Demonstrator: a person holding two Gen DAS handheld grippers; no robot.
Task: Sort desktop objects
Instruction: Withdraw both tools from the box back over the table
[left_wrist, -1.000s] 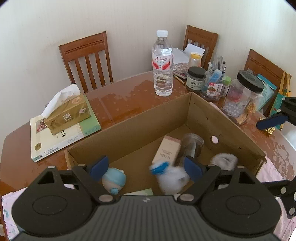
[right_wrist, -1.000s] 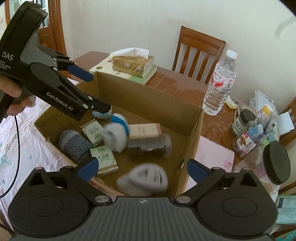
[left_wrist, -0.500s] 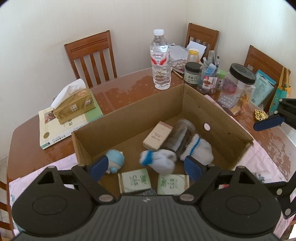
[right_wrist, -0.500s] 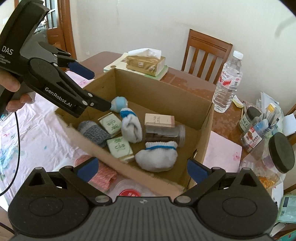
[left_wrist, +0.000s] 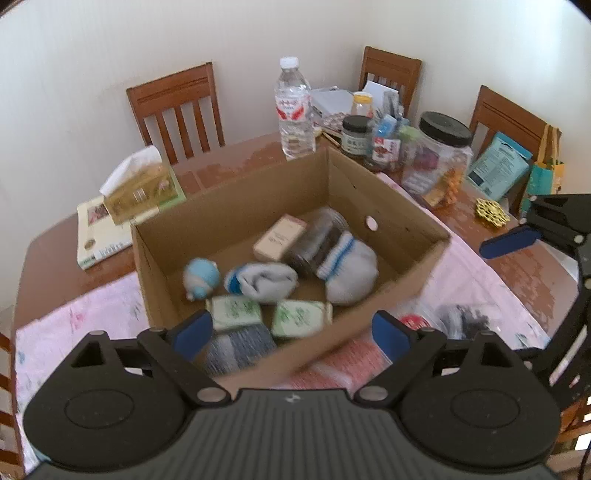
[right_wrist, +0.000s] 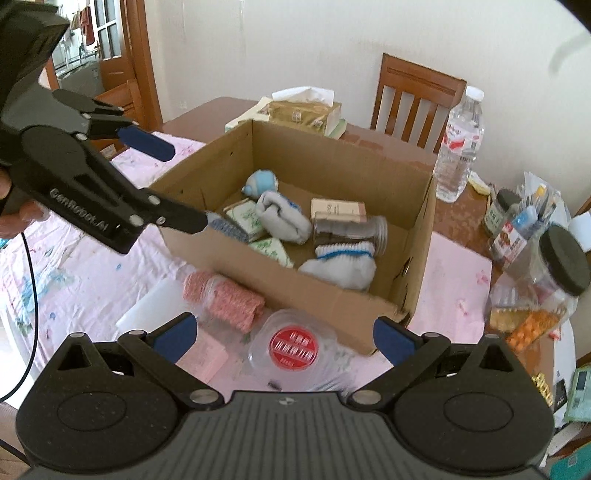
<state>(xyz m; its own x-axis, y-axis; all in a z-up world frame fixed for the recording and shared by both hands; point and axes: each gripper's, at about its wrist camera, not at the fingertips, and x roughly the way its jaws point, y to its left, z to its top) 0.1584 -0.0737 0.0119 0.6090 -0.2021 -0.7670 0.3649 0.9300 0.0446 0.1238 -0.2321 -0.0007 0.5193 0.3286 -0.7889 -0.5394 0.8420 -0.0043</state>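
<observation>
An open cardboard box (left_wrist: 236, 206) (right_wrist: 332, 173) stands on the table. Inside lie two white socks with blue bands (left_wrist: 351, 269) (left_wrist: 262, 280), a blue toy (left_wrist: 201, 277), two green packets (left_wrist: 236, 312), a grey sock (left_wrist: 236, 349), a clear jar (right_wrist: 351, 229) and a beige carton (left_wrist: 279, 238). My left gripper (left_wrist: 291, 330) (right_wrist: 181, 181) hangs open above the box's near-left corner, holding nothing. The right gripper (right_wrist: 284, 334) (left_wrist: 509, 242) is open too, above a pink striped roll (right_wrist: 225, 299) and a clear tub with a red label (right_wrist: 293, 347) in front of the box.
A water bottle (left_wrist: 293, 110), a tissue box on a book (left_wrist: 140, 184), several jars and a pen holder (left_wrist: 439, 155) crowd the far side. Wooden chairs (left_wrist: 177, 107) ring the table. A pink cloth (right_wrist: 74, 266) covers the near part.
Both grippers have drawn back and up from the box. The two white socks, in mid-fall a second ago, now lie still inside it.
</observation>
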